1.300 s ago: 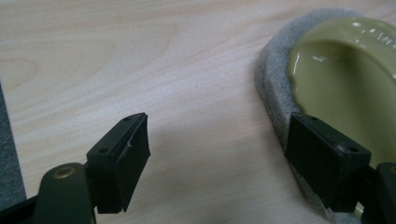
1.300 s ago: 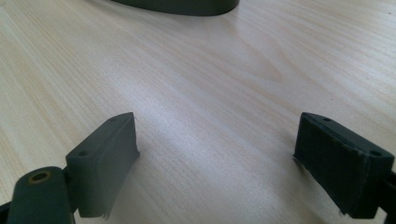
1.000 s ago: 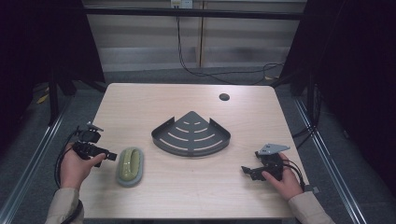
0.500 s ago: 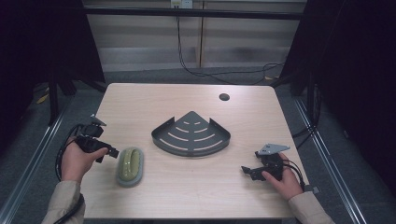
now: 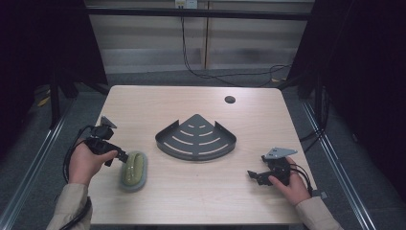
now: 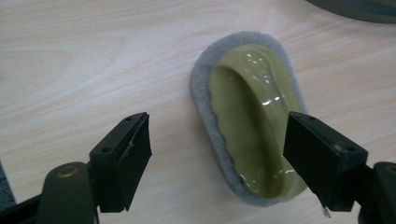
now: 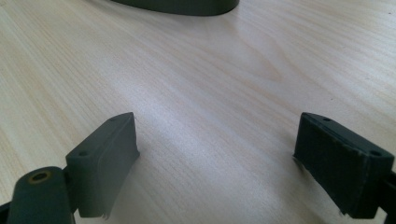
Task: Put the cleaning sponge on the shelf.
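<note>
An olive-green scrubber with a grey sponge base (image 5: 133,170) (image 6: 250,116) lies flat on the table at the front left. My left gripper (image 5: 122,157) (image 6: 217,158) hovers over its near end, jaws wide apart and pointing down at it, pads clear of it. A dark grey quarter-round corner shelf (image 5: 196,139) sits at the table's middle; its edge shows at the top of the right gripper view (image 7: 182,5). My right gripper (image 5: 253,175) (image 7: 233,163) rests low at the front right, open over bare wood.
The light wooden table (image 5: 191,201) has a small round cable hole (image 5: 230,99) at the back right. Black cables trail on the floor behind it. Metal frame rails run along both sides of the table.
My left hand has lifted a little and shifted toward the back of the table, still beside the scrubber. The right hand and the shelf have not moved.
</note>
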Motion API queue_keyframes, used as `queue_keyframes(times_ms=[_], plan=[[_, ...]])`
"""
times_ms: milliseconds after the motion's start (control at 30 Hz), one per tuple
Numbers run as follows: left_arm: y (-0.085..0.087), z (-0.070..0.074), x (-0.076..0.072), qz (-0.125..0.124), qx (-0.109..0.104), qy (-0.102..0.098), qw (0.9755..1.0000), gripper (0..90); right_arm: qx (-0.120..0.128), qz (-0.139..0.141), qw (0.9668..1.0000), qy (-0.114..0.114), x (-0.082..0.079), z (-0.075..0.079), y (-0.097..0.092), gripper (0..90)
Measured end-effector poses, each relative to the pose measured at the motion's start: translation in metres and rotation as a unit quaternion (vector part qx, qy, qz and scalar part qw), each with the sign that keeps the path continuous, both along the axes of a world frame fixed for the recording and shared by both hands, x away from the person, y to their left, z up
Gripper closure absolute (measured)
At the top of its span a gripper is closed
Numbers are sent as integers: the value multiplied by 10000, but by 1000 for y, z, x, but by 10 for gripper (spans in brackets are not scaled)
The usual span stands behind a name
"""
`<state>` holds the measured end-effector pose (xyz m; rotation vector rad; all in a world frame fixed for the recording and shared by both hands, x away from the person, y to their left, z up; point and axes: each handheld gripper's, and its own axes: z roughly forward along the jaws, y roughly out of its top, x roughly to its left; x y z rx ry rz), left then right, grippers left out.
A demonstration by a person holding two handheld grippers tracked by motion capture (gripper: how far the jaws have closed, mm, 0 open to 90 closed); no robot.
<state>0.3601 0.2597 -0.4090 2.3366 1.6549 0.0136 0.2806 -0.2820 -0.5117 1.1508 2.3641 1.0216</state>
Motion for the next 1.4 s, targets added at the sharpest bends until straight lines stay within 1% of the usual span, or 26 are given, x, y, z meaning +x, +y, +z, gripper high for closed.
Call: queue_keyframes(times_ms=[33, 67, 167, 233, 333, 400, 467, 500, 567, 667, 700, 733, 833, 900, 933, 1000, 1067, 1100, 1133, 1167, 1200, 1233, 1267, 1400], plan=[[-1, 0, 0, -39, -3, 50, 10000, 228, 0, 0, 10000, 0, 0, 0, 0, 126], [-3, -1, 0, 7, -31, 29, 10000, 229, 1, -1, 10000, 2, 0, 0, 0, 126], [-8, -3, -1, 1, -84, 140, 9999, 229, 2, -3, 10000, 6, 0, 0, 0, 126], [-10, -4, -1, -14, -91, 150, 9998, 229, -1, 1, 10000, 4, 0, 0, 0, 126], [-16, -7, -1, -24, -155, 235, 9996, 232, -2, 1, 10000, 6, 0, 0, 0, 126], [-17, -8, -2, -57, -147, 258, 9995, 237, -2, 3, 10000, 0, 0, 0, 0, 126], [-21, -11, -2, -15, -148, 265, 9995, 255, -1, 0, 10000, 5, 0, 0, 0, 126], [-22, -11, -2, -50, -156, 319, 9994, 255, 2, -2, 10000, 4, 0, 0, 0, 126], [-25, -14, -2, -92, -164, 391, 9991, 290, 3, -5, 10000, 7, 0, 0, 0, 126], [-28, -15, -3, -81, -157, 377, 9991, 330, 2, -1, 10000, 0, 0, 0, 0, 126], [-28, -16, -2, -109, -153, 417, 9990, 330, 1, -3, 10000, 4, 0, 0, 0, 126], [-29, -16, -2, -95, -173, 447, 9988, 356, 2, -3, 10000, 5, 0, 0, 0, 126], [-31, -17, -3, -117, -111, 466, 9988, 382, 1, -1, 10000, 1, 0, 0, 0, 126], [-32, -18, -3, -102, -100, 466, 9988, 437, 1, -1, 10000, 1, 0, 0, 0, 126], [-33, -18, -3, -143, -89, 480, 9987, 456, 2, -2, 10000, 5, 0, 0, 0, 126], [-34, -18, -4, -146, -121, 495, 9986, 533, 1, 0, 10000, 1, 0, 0, 0, 126], [-35, -18, -5, -137, -131, 507, 9985, 569, 0, -1, 10000, 0, 0, 0, 0, 126], [-36, -17, -5, -151, -138, 506, 9985, 569, 0, -1, 10000, 0, 0, 0, 0, 126], [-36, -17, -6, -203, -149, 522, 9983, 634, 1, -2, 10000, 2, 0, 0, 0, 126], [-36, -17, -6, -203, -149, 522, 9983, 650, 1, -2, 10000, 2, 0, 0, 0, 126], [-36, -15, -6, -236, -101, 520, 9983, 686, 2, -5, 10000, 6, 0, 0, 0, 126], [-36, -15, -6, -236, -101, 520, 9983, 712, 2, -5, 10000, 6, 0, 0, 0, 126], [-35, -13, -6, -281, -61, 467, 9985, 716, 1, -2, 10000, 1, 0, 0, 0, 126], [-34, -10, -6, -327, -44, 473, 9983, 719, 2, -2, 10000, 2, 0, 0, 0, 126]])
